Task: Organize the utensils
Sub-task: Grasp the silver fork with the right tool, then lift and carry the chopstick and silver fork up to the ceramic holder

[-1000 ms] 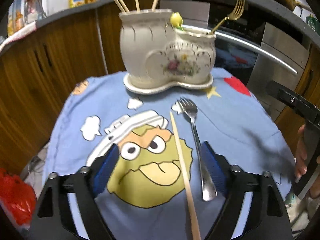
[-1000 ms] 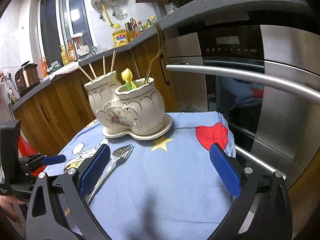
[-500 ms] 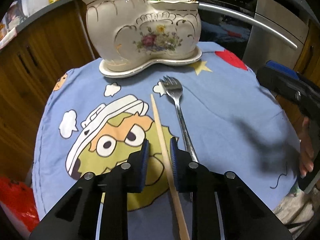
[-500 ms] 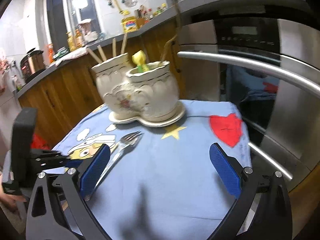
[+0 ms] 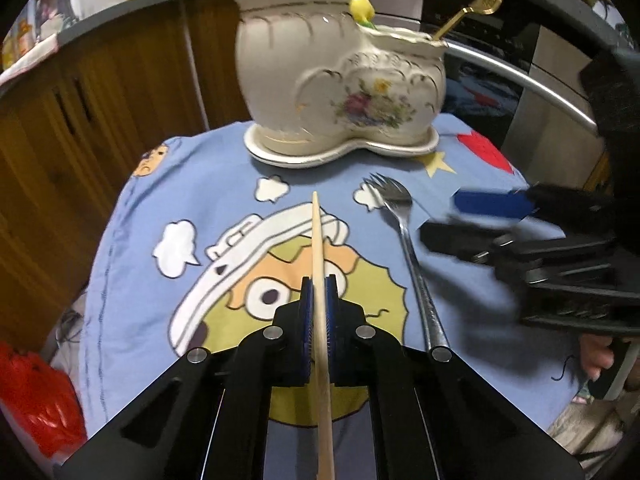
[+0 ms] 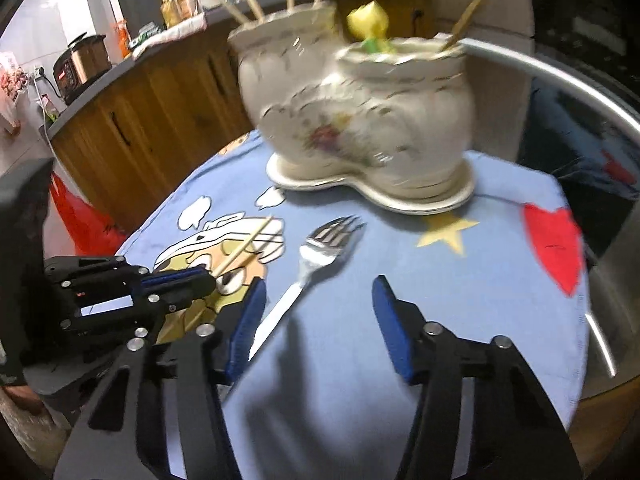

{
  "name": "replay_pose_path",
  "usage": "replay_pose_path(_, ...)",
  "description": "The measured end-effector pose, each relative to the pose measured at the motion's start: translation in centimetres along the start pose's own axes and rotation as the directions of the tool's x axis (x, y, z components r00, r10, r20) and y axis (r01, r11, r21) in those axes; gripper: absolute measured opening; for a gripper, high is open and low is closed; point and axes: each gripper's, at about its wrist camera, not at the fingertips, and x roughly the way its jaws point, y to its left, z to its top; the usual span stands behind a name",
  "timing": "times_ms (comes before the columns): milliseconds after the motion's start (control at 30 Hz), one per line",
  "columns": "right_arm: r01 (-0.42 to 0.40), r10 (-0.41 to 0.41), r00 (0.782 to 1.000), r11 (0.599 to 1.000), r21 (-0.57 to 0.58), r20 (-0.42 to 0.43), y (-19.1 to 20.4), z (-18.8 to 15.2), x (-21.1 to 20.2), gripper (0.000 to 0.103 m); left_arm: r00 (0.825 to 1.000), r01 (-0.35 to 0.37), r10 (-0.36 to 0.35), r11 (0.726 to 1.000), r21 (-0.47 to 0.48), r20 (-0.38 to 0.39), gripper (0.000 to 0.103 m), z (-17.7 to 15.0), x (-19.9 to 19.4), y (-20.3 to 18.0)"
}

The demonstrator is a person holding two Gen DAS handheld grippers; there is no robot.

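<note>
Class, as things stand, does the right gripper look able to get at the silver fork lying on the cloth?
Probably yes: the right gripper is open, the silver fork lies uncovered just ahead, its handle beside the left finger.

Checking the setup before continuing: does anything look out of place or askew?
Only the silver metal fork, loose on the blue cartoon cloth outside the cream ceramic holder. The left hand-held gripper grips a wooden chopstick.
</note>
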Motion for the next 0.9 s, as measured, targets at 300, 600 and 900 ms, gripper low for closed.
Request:
replay_pose_path(300,0.049,-0.05,0.998,0.999,-0.01,-0.042,1.3,0.8,2.5,0.015,0.999,0.027,-0.025,0.999,-0.031,0.044,0.007,-0.1,-1.3,1.2)
replay_pose_path(600,0.011,-0.009,0.999,0.999,-0.036,0.052,1.6,0.0,-0.7,0.003,0.994,0.058,-0.052,0.997,-0.056,0.096,0.007,0.2,-2.0,1.8)
replay_pose_path(900,-0.002,0.017,0.968,0.998,-0.06,0.251,1.0,-0.6,-7.4,0.003,0.97,0.089,-0.078,0.995,-0.035,0.232,0.007,1.2,-5.2,1.1)
